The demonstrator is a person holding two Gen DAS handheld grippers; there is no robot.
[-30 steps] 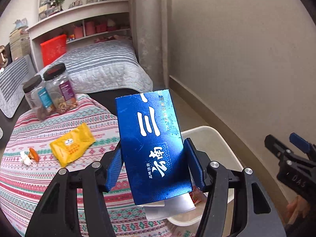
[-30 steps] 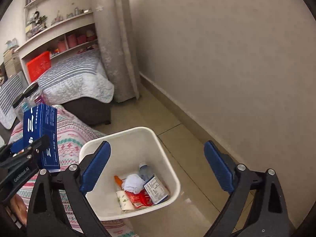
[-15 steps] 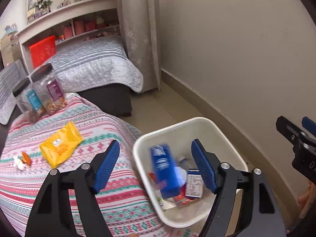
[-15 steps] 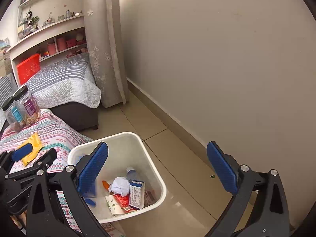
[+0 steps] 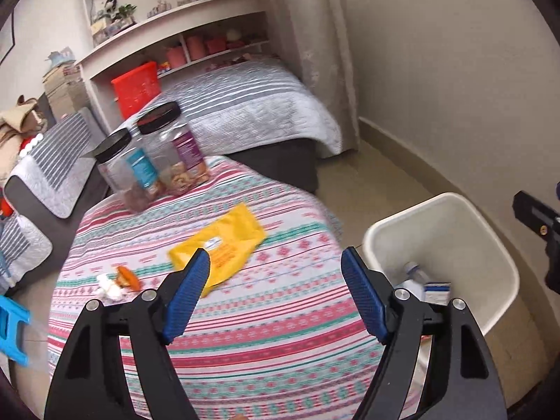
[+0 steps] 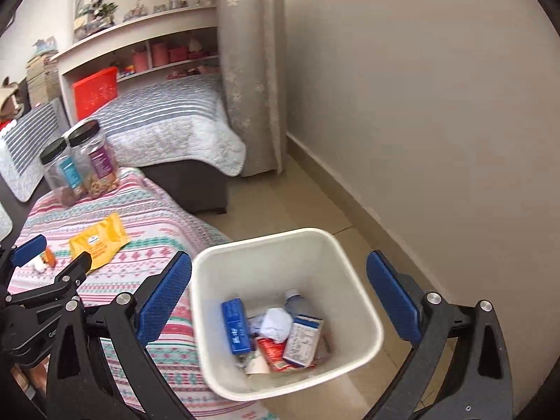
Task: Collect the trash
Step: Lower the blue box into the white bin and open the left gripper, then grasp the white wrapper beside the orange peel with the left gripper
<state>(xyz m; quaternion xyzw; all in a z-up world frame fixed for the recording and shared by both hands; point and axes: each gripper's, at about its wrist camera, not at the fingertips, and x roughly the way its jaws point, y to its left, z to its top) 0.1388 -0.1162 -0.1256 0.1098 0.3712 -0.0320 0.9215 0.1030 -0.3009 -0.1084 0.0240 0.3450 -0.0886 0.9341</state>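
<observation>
Blue box [image 6: 236, 325] is now lying in the bin [image 6: 350, 269] w/ other trash; left tool [image 5: 276, 294] is gaping, empty, swinging over the bench. Right tool [image 6: 280, 301] is hanging apart over bin. Next: yellow packet [image 5: 224, 245] mid-bench, pinch its near edge, flat approach.

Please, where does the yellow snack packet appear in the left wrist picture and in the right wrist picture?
Left wrist: the yellow snack packet lies near the centre, on the striped tablecloth, just beyond the left tool.
Right wrist: the packet lies at the left, on the same cloth.
Shared landmark: the two black-lidded jars stand beyond it in both.
</observation>
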